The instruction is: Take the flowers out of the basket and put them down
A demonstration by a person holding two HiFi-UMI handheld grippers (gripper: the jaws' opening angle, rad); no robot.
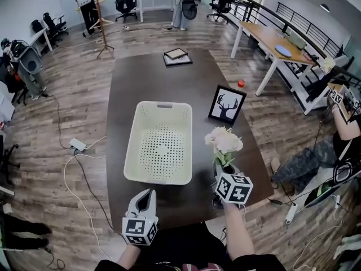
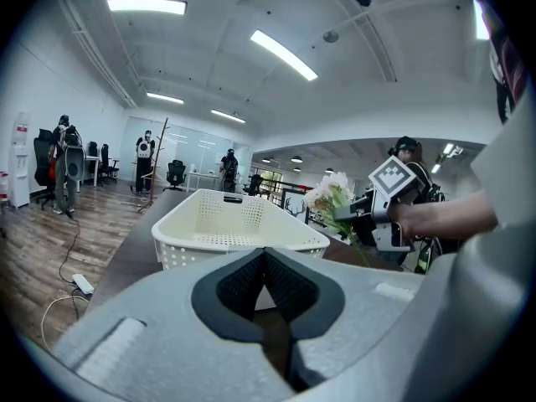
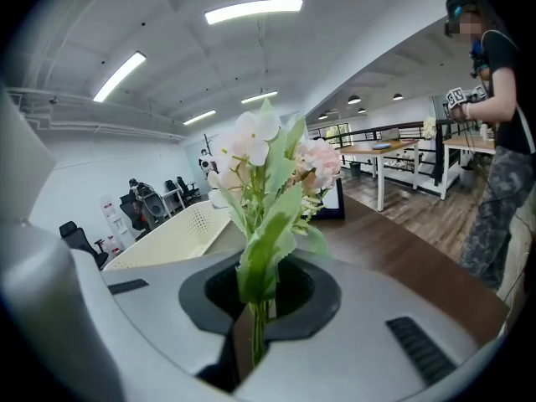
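The cream perforated basket [image 1: 161, 143] sits in the middle of the dark table [image 1: 125, 89], and nothing shows inside it. A bunch of white and pale pink flowers [image 1: 224, 141] stands upright just right of the basket, above the table. My right gripper [image 1: 224, 167] is shut on the green stems [image 3: 254, 325], with the blooms [image 3: 268, 162] rising above its jaws. My left gripper [image 1: 148, 194] hangs near the table's front edge, below the basket, jaws shut on nothing. In the left gripper view the basket [image 2: 234, 224] lies ahead and the flowers [image 2: 331, 195] to its right.
A framed deer picture [image 1: 227, 104] leans upright right of the basket, beyond the flowers. A small red object [image 1: 241, 83] lies on the floor past it. Flat frames [image 1: 177, 56] lie at the table's far end. A seated person [image 1: 344, 134] is at the right.
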